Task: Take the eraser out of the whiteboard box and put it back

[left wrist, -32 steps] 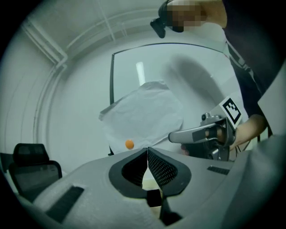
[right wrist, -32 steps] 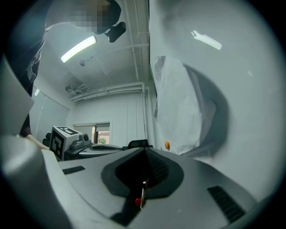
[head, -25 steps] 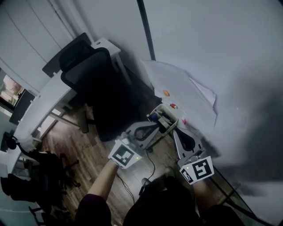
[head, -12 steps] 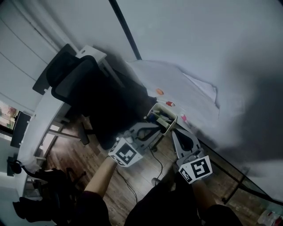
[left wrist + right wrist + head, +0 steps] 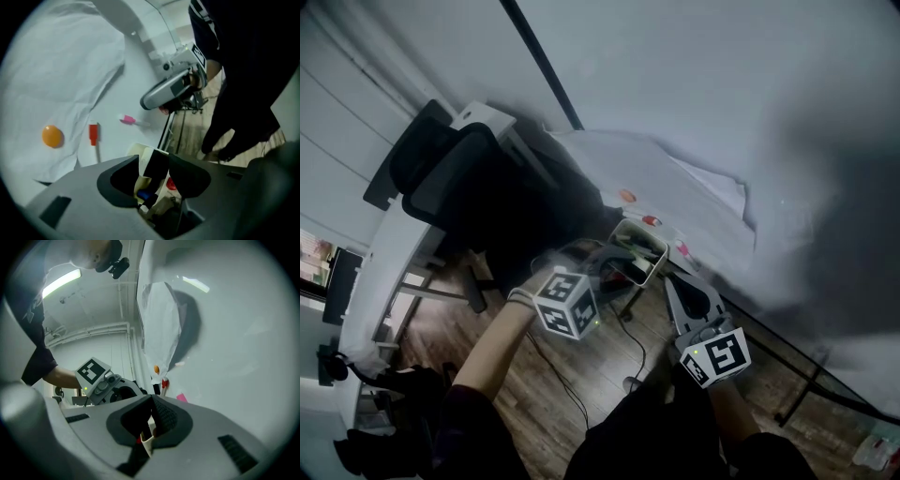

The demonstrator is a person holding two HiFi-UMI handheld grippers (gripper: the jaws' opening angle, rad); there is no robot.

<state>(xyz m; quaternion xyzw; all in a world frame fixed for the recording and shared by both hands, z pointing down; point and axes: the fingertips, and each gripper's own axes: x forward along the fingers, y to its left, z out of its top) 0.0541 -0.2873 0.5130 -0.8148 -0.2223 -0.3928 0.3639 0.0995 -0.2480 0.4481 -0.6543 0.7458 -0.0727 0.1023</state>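
The cream whiteboard box (image 5: 654, 246) hangs on the whiteboard and holds markers. My left gripper (image 5: 614, 260) tips down into it. In the left gripper view the eraser (image 5: 157, 164), black with a pale side, stands in the box (image 5: 136, 151) between the jaws of my left gripper (image 5: 153, 172). The jaws are opening, and a gap shows on the eraser's left side. My right gripper (image 5: 671, 281) comes in level from the right. In the right gripper view my right gripper (image 5: 151, 422) is shut on the box's thin cream rim (image 5: 146, 442).
A large paper sheet (image 5: 61, 70) is fixed to the whiteboard, with an orange magnet (image 5: 52, 136), a red clip (image 5: 93, 134) and a pink one (image 5: 127, 120) near it. A black office chair (image 5: 478, 187) and a white desk (image 5: 394, 244) stand to the left. A cable (image 5: 637, 356) lies on the wooden floor.
My left gripper has rolled and tipped down into the box, and its marker cube has turned. My right gripper has stayed at the box's right side.
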